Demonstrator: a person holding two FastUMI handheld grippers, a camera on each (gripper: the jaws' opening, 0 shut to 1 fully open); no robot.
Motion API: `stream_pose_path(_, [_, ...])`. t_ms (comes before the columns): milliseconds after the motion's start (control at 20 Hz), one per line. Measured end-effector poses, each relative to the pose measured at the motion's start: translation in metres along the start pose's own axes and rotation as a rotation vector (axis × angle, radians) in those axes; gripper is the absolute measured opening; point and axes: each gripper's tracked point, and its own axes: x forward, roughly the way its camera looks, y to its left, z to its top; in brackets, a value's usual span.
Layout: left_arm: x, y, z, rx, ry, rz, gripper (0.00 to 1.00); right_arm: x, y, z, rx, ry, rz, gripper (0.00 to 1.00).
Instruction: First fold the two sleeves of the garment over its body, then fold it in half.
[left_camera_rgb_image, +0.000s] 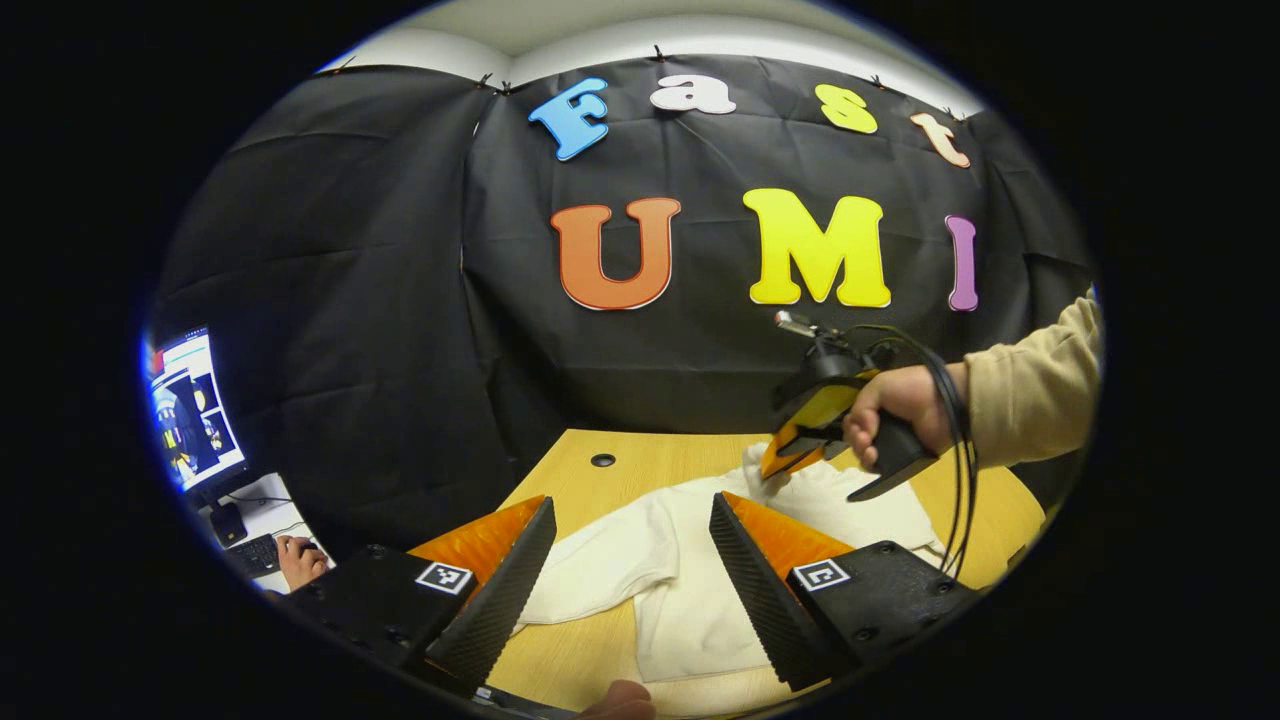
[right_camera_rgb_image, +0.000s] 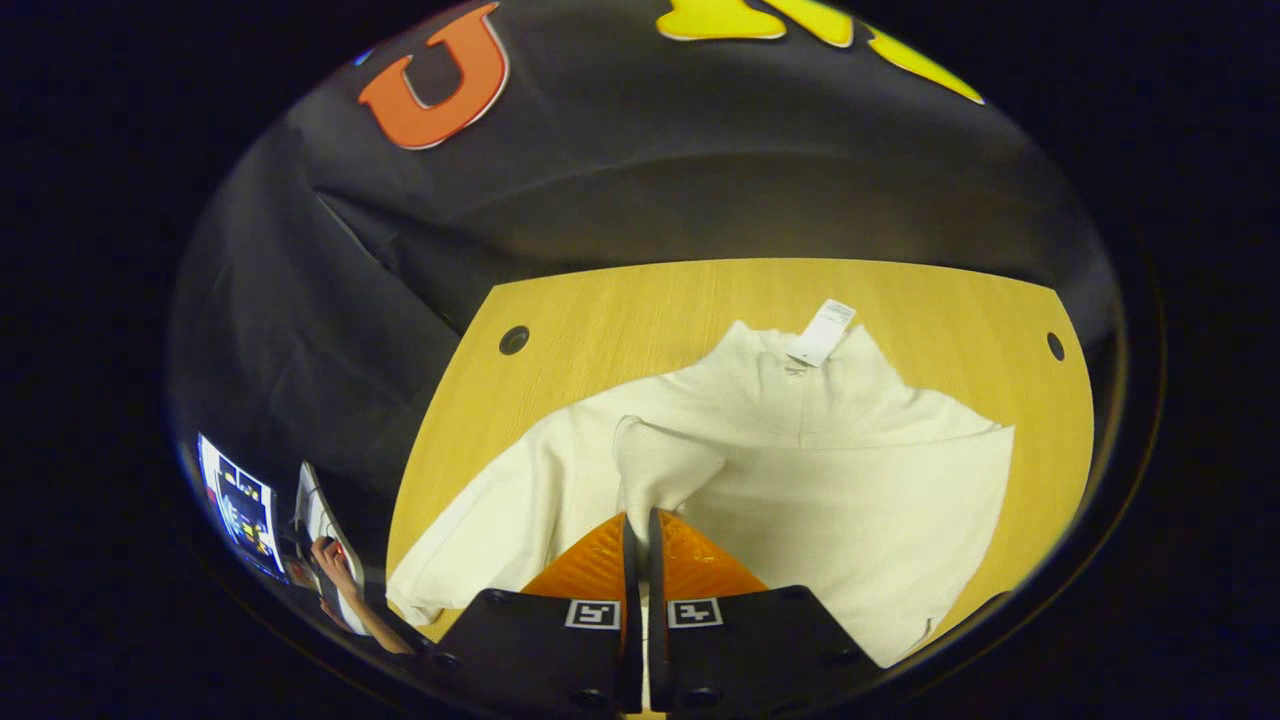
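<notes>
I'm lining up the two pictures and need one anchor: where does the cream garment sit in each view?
Left gripper view: the cream garment lies low at centre on the wooden table, between the left tool's open fingers.
Right gripper view: it spreads across the lower middle, collar tag at its far end, right tool over its near part.
Shared landmark: the table's round cable hole.
</notes>
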Motion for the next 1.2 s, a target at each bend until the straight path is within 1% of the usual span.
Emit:
stream_pose_path(100, [0.0, 0.002, -0.004, -0.003, 0.009, 0.002, 1.0, 0.021, 0.018, -0.017, -0.005, 0.042, 0.01, 0.02])
stream_pose_path(200, [-0.001, 0.006, -0.007, 0.004, 0.012, 0.005, 1.0, 0.039, 0.021, -0.023, -0.032, 0.055, -0.005, 0.02])
stream_pose_path(300, [-0.003, 0.008, -0.013, -0.004, 0.019, 0.008, 1.0, 0.049, 0.032, -0.026, -0.052, 0.048, -0.002, 0.02])
stream_pose_path(400, [-0.004, 0.011, -0.018, -0.021, 0.031, 0.015, 1.0, 0.047, 0.034, -0.027, -0.08, 0.044, -0.01, 0.04])
stream_pose_path(450, [-0.004, 0.013, -0.021, -0.03, 0.039, 0.023, 1.0, 0.044, 0.035, -0.025, -0.095, 0.037, -0.011, 0.06])
stream_pose_path(500, [-0.004, 0.019, -0.024, -0.032, 0.042, 0.044, 1.0, 0.041, 0.042, -0.022, -0.094, 0.025, 0.015, 0.06])
stream_pose_path(600, [-0.004, 0.026, -0.027, -0.036, 0.046, 0.062, 1.0, 0.04, 0.057, -0.019, -0.075, 0.009, 0.062, 0.16])
stream_pose_path(650, [-0.003, 0.029, -0.029, -0.043, 0.05, 0.072, 1.0, 0.039, 0.062, -0.019, -0.073, 0.005, 0.071, 0.31])
stream_pose_path(700, [-0.002, 0.034, -0.033, -0.054, 0.057, 0.079, 1.0, 0.036, 0.06, -0.019, -0.083, 0.002, 0.054, 0.47])
stream_pose_path(750, [-0.002, 0.039, -0.036, -0.062, 0.062, 0.092, 1.0, 0.036, 0.06, -0.02, -0.088, -0.003, 0.047, 0.81])
stream_pose_path(800, [-0.001, 0.044, -0.038, -0.068, 0.065, 0.101, 1.0, 0.03, 0.063, -0.02, -0.084, -0.008, 0.045, 0.94])
stream_pose_path(850, [-0.001, 0.049, -0.04, -0.071, 0.067, 0.112, 1.0, 0.024, 0.065, -0.021, -0.072, -0.012, 0.051, 0.89])
stream_pose_path(900, [0.0, 0.057, -0.043, -0.07, 0.071, 0.127, 1.0, 0.018, 0.068, -0.021, -0.06, -0.014, 0.062, 0.95])
stream_pose_path(950, [0.001, 0.065, -0.048, -0.072, 0.08, 0.144, 1.0, 0.014, 0.066, -0.022, -0.055, -0.013, 0.055, 0.96])
stream_pose_path(1000, [0.001, 0.075, -0.053, -0.081, 0.091, 0.166, 1.0, 0.009, 0.061, -0.025, -0.06, -0.007, 0.041, 0.96])
stream_pose_path(1050, [0.001, 0.087, -0.061, -0.092, 0.106, 0.204, 1.0, 0.004, 0.059, -0.03, -0.072, 0.002, 0.032, 0.92])
stream_pose_path(1100, [0.0, 0.105, -0.071, -0.102, 0.125, 0.253, 1.0, -0.003, 0.056, -0.036, -0.093, 0.008, 0.028, 0.96])
stream_pose_path(1150, [0.003, 0.12, -0.084, -0.125, 0.15, 0.289, 1.0, -0.01, 0.056, -0.04, -0.114, 0.008, 0.04, 0.92])
stream_pose_path(1200, [0.005, 0.131, -0.095, -0.15, 0.18, 0.32, 1.0, -0.017, 0.057, -0.045, -0.137, 0.005, 0.055, 0.96])
